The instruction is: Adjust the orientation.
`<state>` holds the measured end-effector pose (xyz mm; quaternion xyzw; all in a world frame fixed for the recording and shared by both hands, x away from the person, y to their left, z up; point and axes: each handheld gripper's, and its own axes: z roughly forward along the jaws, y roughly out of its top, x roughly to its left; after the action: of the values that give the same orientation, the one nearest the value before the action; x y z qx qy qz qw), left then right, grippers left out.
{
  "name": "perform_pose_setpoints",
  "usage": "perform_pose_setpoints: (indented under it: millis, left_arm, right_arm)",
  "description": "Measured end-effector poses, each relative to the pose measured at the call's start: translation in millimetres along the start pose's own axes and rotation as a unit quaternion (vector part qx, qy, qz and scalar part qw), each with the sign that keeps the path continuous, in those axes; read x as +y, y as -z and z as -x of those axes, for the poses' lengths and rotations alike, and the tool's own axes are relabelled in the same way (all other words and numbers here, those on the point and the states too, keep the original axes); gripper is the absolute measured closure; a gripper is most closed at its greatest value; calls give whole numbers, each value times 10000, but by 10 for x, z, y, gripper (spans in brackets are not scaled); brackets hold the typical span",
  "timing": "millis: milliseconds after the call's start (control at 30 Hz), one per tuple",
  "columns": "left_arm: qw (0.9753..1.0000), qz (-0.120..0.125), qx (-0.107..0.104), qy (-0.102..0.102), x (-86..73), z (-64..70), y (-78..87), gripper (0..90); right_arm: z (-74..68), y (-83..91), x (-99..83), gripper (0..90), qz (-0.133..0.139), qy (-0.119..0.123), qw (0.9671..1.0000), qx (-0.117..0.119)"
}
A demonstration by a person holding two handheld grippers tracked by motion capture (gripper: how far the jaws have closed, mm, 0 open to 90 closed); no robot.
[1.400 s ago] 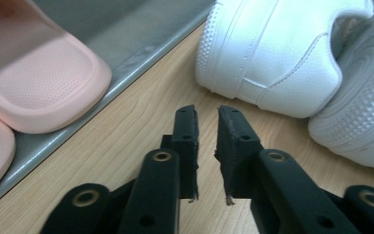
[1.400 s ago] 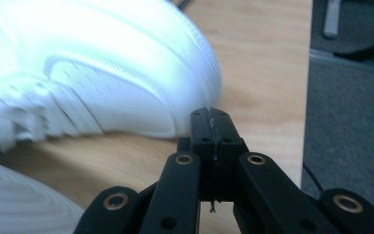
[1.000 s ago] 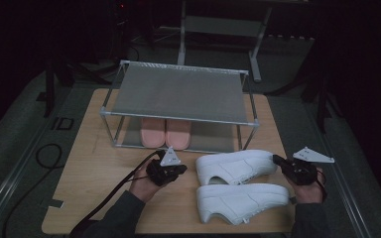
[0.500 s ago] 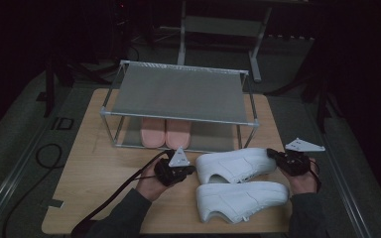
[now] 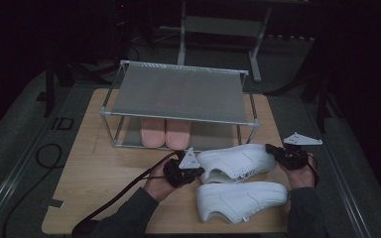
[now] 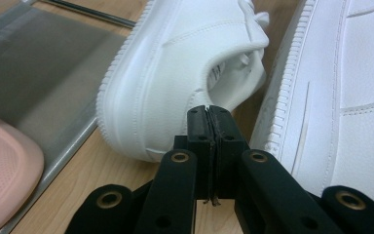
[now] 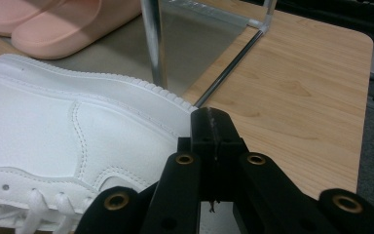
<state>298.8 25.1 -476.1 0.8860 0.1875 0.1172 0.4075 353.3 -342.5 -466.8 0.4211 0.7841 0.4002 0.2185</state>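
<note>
On the table: light wooden tabletop (image 5: 104,183) carrying a grey two-tier metal-frame shoe rack (image 5: 178,94) and the footwear.
Work in hand: judged as moving the far white leather low-top sneaker (image 5: 235,161) toward the rack.
Sneaker position: on the tabletop just in front of the rack's lower tier, heel to the person's left, toe to the right.
Left gripper (image 6: 209,117): jaws pressed together, nothing between them, tips at the sneaker's heel (image 6: 146,102).
Right gripper (image 7: 213,122): jaws likewise closed and empty, tips against the toe end (image 7: 78,131).
Handling: sneaker probably light; sole stiff, upper and collar softer, smooth leather likely slippery under end-on pushing.
Where to hold: heel counter or collar rim looks the firmest grip; the stiff toe edge suits steadying.
Count, sneakers: two; the second white sneaker (image 5: 240,196) lies nearer the person.
Count, slippers: two pink foam slides (image 5: 164,133), side by side on the lower tier.
Count, grippers: two.
</note>
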Motion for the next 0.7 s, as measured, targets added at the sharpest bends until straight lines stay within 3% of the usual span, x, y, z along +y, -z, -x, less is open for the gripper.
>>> perform_pose_setpoints:
  millis: [467, 700]
  left_arm:
    - [9995, -44, -60, -313, 166, 110, -138, 891]
    - [9987, -190, -128, -462, 250, 154, -277, 892]
  right_arm:
    - [42, -59, 46, 900, -31, -116, 9999, 17]
    - [58, -59, 34, 900, 15, -190, 9998, 74]
